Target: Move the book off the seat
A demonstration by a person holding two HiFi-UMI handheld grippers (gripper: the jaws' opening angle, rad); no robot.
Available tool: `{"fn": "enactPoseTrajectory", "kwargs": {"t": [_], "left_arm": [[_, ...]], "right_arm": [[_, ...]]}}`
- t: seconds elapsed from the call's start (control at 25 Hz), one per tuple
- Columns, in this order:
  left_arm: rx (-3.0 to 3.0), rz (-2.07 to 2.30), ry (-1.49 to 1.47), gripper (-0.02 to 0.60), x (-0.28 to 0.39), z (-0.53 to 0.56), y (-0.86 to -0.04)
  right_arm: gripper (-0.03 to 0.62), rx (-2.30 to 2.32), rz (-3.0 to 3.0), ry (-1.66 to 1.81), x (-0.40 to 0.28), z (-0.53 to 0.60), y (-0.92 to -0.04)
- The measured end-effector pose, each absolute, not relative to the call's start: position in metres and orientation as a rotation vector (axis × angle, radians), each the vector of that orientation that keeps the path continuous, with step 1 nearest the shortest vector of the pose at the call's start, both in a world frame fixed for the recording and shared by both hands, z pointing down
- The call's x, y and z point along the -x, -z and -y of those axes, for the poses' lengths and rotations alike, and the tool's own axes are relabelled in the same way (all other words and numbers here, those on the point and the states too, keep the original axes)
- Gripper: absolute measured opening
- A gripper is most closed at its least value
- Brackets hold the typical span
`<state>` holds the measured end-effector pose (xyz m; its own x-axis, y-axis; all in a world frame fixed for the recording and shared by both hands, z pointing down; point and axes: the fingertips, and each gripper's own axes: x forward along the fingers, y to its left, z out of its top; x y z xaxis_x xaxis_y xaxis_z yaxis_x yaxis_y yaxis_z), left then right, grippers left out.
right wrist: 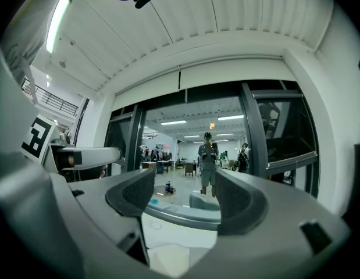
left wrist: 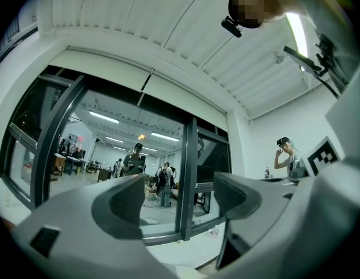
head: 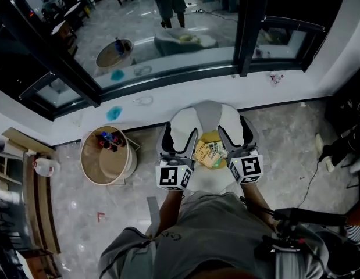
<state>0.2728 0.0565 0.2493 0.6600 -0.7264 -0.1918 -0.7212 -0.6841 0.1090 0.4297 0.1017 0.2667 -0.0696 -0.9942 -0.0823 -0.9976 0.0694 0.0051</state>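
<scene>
A yellow book (head: 209, 154) lies on the white seat (head: 209, 116) just in front of my knees, seen only in the head view. My left gripper (head: 178, 137) hovers over the seat's left side and stands open with nothing between its fingers. Over the right side my right gripper (head: 236, 133) is open and empty too. The book sits between the two grippers and below them. Both gripper views look level at the glass wall: the left gripper (left wrist: 180, 202) and the right gripper (right wrist: 185, 197) show a wide bare gap, and only a white edge of the seat (right wrist: 168, 261) shows beneath.
A round wooden tub table (head: 108, 156) with small bottles stands left of the seat. The glass wall (head: 168, 68) with dark frames runs close behind it. A wooden shelf (head: 28, 202) stands at far left. A person's leg (head: 337, 150) and a cable (head: 307, 185) are at right.
</scene>
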Motion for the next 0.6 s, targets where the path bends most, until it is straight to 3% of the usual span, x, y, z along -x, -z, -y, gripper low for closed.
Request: {"fn": "enactPoseTrajectory", "kwargs": {"t": [0.6], "left_arm": [[-2.729, 1.149, 0.036, 0.364, -0.323, -0.009, -0.433]], "right_arm": [[0.314, 2.166, -2.410, 0.314, -0.453, -0.061, -0.452]]}}
